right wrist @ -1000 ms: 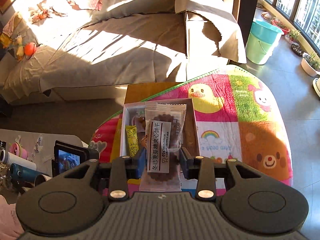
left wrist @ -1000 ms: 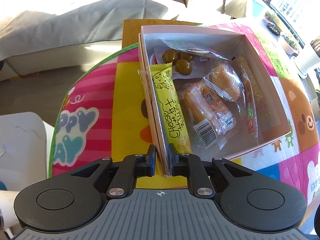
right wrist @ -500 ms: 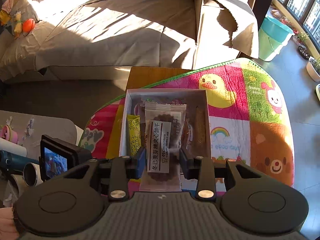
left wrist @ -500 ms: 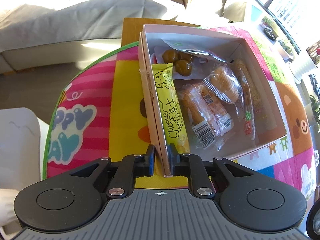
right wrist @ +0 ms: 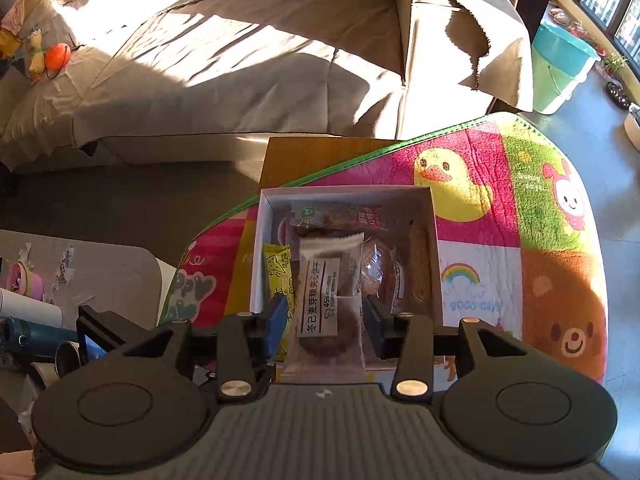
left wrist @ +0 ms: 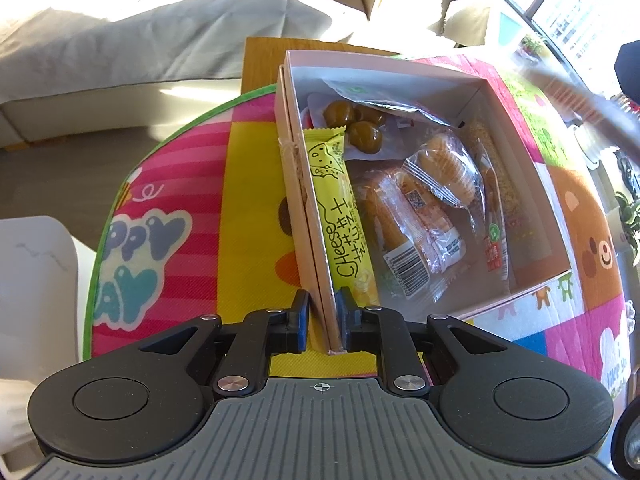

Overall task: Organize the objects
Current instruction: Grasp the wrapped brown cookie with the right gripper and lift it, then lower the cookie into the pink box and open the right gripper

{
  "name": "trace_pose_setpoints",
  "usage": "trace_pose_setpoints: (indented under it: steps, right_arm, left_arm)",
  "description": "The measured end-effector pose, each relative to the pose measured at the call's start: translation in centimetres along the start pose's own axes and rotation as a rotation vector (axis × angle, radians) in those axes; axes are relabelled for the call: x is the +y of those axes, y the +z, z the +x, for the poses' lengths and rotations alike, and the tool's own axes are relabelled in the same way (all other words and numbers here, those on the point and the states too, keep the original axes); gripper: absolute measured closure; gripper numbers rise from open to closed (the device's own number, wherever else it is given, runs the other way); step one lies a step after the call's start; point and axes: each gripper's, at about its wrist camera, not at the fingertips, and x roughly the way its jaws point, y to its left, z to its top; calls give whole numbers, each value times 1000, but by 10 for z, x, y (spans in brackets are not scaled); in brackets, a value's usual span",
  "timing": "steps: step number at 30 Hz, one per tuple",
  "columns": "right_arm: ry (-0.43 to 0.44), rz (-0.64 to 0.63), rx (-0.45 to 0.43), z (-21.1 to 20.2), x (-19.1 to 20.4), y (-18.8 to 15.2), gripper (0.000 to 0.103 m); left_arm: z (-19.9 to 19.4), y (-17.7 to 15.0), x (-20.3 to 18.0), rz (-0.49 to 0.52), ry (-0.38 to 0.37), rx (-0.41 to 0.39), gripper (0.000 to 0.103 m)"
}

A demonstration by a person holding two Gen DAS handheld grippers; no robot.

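An open cardboard box [left wrist: 516, 152] of wrapped snacks sits on a colourful play mat [left wrist: 248, 208]. My left gripper [left wrist: 323, 320] is shut on the box's near left wall. Inside lie a yellow cheese bar [left wrist: 344, 220], brown balls [left wrist: 356, 124] and wrapped cakes [left wrist: 440, 172]. In the right wrist view the box [right wrist: 346, 194] lies below my right gripper [right wrist: 325, 326], whose jaws stand apart on either side of a clear-wrapped brown biscuit [right wrist: 326, 308]. The biscuit packet hangs between the fingers, apparently loose, over the box.
A sofa under a grey cover [right wrist: 280, 60] stands behind the mat. A wooden board [right wrist: 320, 160] sticks out under the mat's far edge. A green bucket [right wrist: 560, 68] stands at the right. Bottles and clutter [right wrist: 32, 320] lie at the left.
My right gripper has opened around the biscuit packet and moved closer over the box. My left gripper stays clamped on the box wall.
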Motion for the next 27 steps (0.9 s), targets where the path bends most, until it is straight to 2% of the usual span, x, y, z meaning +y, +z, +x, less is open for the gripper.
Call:
trace_pose_setpoints:
  steps: [8,12,14,17,21,24,27]
  right_arm:
    - [-4,5,25,4,-6,-13,61]
    - [-43,20,35,6,-23,-27,58]
    - [-76,27,38,9,-38,-36,52]
    - [-123,42,61,19,-58,-52,52]
    - [-14,62,84,38,-64,-60,52]
    - [112,117,112,66,-62,-52,52]
    - [192,173,169,102,-52,-39,52]
  left_arm:
    - [-1,-1,1,-6,-4,-6,85]
    - [-1,-2,3,-10,-15,-12,84]
    - [-1,-3,6,-31,-31,-21,84]
    - [-1,-6,12,-56,-56,-42,83]
    - [-2,-8,13,-70,-51,-51,83]
    - [-3,-8,8,-52,-26,-56,84]
    - [-5,-7,3,-45,4,-42,85]
